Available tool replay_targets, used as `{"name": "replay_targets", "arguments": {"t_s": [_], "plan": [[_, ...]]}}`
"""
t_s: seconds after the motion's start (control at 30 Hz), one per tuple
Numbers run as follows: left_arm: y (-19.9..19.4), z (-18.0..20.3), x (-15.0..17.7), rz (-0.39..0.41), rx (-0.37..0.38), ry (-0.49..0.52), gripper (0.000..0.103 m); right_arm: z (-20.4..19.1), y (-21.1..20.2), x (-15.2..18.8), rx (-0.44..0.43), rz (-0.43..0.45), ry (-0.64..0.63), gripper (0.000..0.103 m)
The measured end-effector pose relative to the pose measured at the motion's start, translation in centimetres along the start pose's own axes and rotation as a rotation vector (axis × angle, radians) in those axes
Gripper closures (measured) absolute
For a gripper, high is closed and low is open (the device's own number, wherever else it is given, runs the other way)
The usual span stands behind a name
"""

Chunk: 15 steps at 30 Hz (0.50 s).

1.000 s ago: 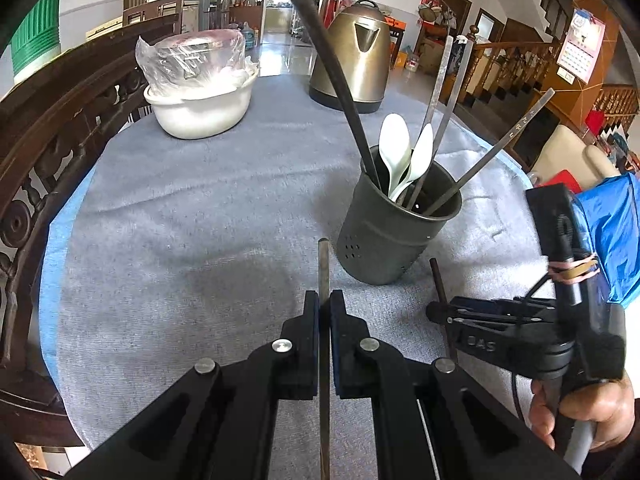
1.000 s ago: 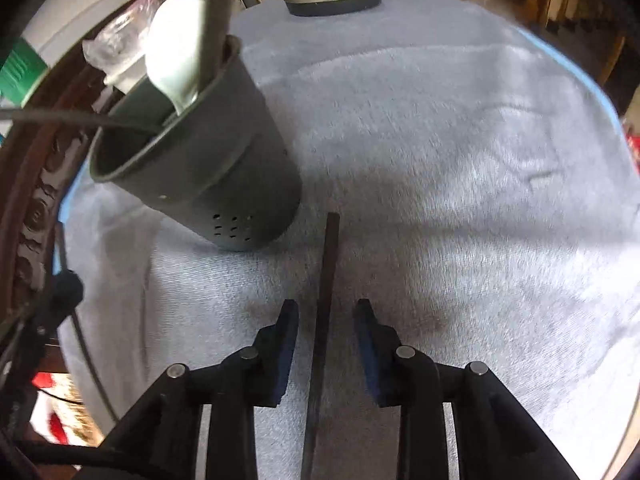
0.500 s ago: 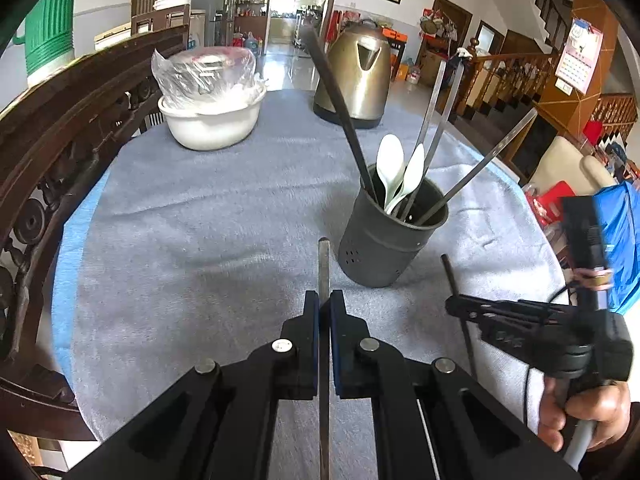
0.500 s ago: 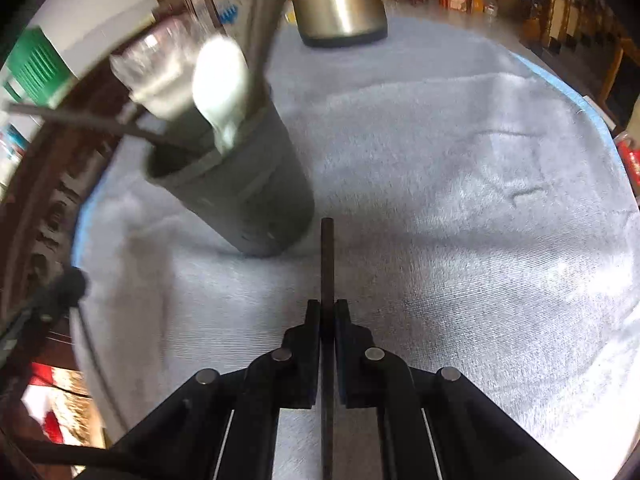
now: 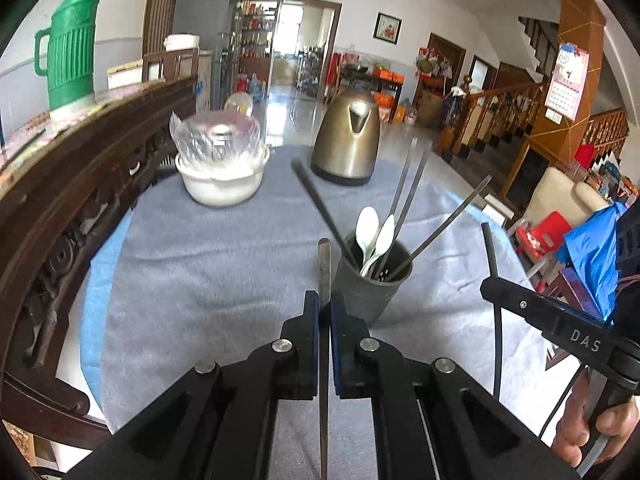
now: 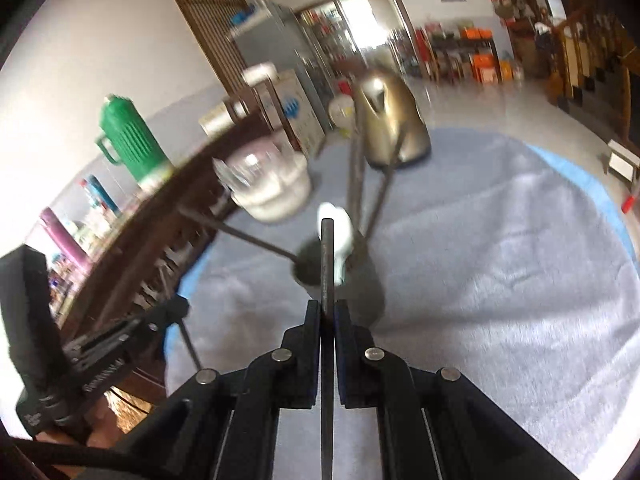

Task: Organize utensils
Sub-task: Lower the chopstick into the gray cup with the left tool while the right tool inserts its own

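Note:
A dark grey perforated utensil holder (image 5: 370, 294) stands on the grey cloth (image 5: 208, 272). It holds two white spoons (image 5: 374, 236) and several long chopsticks that lean outward. My left gripper (image 5: 325, 300) is shut on a dark chopstick (image 5: 324, 256), just left of the holder and above the cloth. In the right wrist view my right gripper (image 6: 328, 306) is shut on another dark chopstick (image 6: 327, 256), whose tip points over the blurred holder (image 6: 362, 292). The left wrist view shows the right gripper (image 5: 494, 286) to the right of the holder, a hand on its handle.
A brass-coloured kettle (image 5: 346, 140) and a white bowl (image 5: 222, 184) covered in plastic wrap stand at the far side of the round table. A carved dark wooden rail (image 5: 80, 208) runs along the left edge, with a green jug (image 5: 70, 60) behind it.
My right gripper closed on the chopstick that lay on the cloth and lifted it. Both grippers rose and tilted up, so the holder now sits lower and smaller in both views.

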<state>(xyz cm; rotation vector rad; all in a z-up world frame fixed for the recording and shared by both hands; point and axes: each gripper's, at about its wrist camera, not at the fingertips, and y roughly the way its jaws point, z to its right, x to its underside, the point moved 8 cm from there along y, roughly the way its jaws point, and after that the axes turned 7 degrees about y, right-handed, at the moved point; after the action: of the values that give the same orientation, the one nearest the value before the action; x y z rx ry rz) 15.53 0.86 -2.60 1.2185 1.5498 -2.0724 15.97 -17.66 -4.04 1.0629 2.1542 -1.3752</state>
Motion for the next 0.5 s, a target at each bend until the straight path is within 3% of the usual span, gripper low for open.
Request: {"name": "replay_targets", "arguments": {"t_s": [0.33, 0.5], "plan": [[-2.8, 1.4, -1.6, 0.07, -0.02, 0.032, 0.098, -3.2, -4.1, -3.1, -0.124, 0.177, 0.021, 0.096], [-3.6, 1.7, -2.5, 0.092, -0.021, 0.04, 0.098, -4.3, -5.2, -4.4, -0.173, 0.224, 0.027, 0.096]]}}
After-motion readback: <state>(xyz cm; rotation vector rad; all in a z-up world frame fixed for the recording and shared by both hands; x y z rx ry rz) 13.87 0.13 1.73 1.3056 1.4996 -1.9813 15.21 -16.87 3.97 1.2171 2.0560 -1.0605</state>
